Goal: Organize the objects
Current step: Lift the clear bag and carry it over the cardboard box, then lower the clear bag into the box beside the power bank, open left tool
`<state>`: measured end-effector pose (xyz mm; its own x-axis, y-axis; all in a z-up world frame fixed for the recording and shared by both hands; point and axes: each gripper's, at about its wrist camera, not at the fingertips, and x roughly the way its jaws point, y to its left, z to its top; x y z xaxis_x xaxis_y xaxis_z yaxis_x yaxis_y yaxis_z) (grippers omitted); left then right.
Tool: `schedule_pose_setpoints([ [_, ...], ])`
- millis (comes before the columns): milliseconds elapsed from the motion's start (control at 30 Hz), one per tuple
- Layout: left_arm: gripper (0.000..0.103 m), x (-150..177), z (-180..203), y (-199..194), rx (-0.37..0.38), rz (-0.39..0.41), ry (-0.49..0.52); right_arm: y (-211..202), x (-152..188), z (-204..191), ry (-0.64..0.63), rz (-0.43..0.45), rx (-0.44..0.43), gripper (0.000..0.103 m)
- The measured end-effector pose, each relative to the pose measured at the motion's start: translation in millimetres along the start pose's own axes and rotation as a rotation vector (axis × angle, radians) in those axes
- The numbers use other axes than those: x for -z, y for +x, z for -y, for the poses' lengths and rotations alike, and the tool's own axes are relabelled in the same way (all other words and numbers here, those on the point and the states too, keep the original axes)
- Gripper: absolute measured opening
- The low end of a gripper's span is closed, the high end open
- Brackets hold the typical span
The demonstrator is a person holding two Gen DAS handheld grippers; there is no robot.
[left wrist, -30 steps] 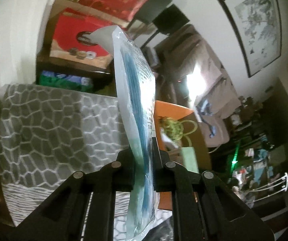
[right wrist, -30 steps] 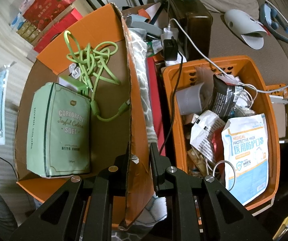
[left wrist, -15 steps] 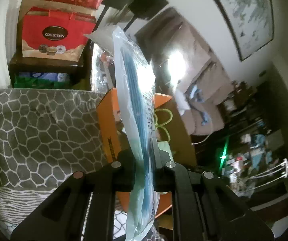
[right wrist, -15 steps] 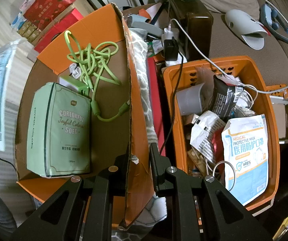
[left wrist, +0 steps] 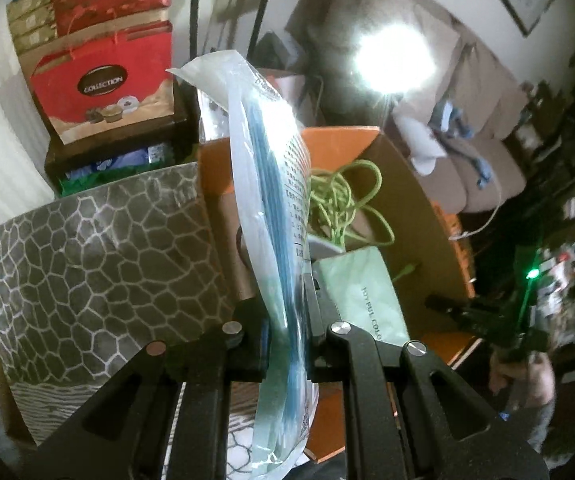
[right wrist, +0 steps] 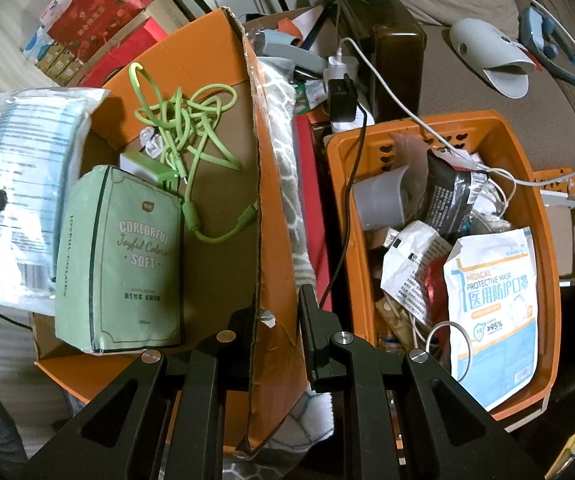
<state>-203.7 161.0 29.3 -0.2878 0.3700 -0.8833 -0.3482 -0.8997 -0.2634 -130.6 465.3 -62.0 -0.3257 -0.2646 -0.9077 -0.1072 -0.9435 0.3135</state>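
Note:
My left gripper [left wrist: 287, 320] is shut on a clear pack of blue face masks [left wrist: 271, 208], held upright on edge. In the right wrist view that pack [right wrist: 27, 168] hangs over the left side of the open orange cardboard box [right wrist: 215, 264]. My right gripper [right wrist: 279, 312] is shut on the box's right wall flap [right wrist: 257, 200]. Inside the box lie a green tissue pack [right wrist: 119, 256] and a tangled green cable [right wrist: 179, 120]. The left wrist view shows the same tissue pack [left wrist: 363, 292] and cable [left wrist: 339, 200] just beyond the masks.
An orange plastic basket [right wrist: 543, 240], right of the box, holds a white mask packet [right wrist: 491, 304], wrappers and cables. A grey patterned cushion [left wrist: 107, 260] sits left of the box. Red gift bags [left wrist: 103, 84] stand behind. A person's hand [left wrist: 523, 372] is at far right.
My left gripper has carried the mask pack sideways from over the grey cushion to the box's left side. The right gripper and box flap have not moved.

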Motion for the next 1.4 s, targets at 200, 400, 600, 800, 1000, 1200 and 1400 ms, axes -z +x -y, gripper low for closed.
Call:
schedule_pose_setpoints([
  [200, 0.011, 6.2, 33.4, 27.1, -0.097, -0.046, 0.073, 0.1, 0.0, 0.4, 0.0, 0.001, -0.001, 0.016],
  [400, 0.012, 7.1, 53.9, 37.7, -0.114, -0.047, 0.073, -0.3, -0.7, -0.1, 0.003, 0.001, -0.006, 0.016],
  [600, 0.026, 3.4, 67.6, 53.2, -0.089, -0.081, 0.031, -0.4, -0.9, -0.1, 0.004, 0.001, -0.008, 0.016],
  [800, 0.061, 3.0, 82.5, 36.7, -0.095, -0.033, 0.091, -0.4, -0.7, -0.2, 0.003, 0.002, -0.008, 0.016],
  [1000, 0.068, 3.6, 61.4, -2.6, -0.084, 0.06, 0.1, -2.1, 0.1, 0.2, 0.019, 0.012, -0.025, 0.017],
  [1200, 0.08, 14.8, 33.1, -28.7, -0.079, 0.12, 0.086, -6.2, 1.4, 1.2, 0.024, 0.026, -0.02, 0.021],
  [1400, 0.08, 39.2, 9.5, -43.8, -0.13, 0.158, 0.092, -14.7, 3.2, 3.2, 0.028, 0.062, 0.005, 0.043],
])
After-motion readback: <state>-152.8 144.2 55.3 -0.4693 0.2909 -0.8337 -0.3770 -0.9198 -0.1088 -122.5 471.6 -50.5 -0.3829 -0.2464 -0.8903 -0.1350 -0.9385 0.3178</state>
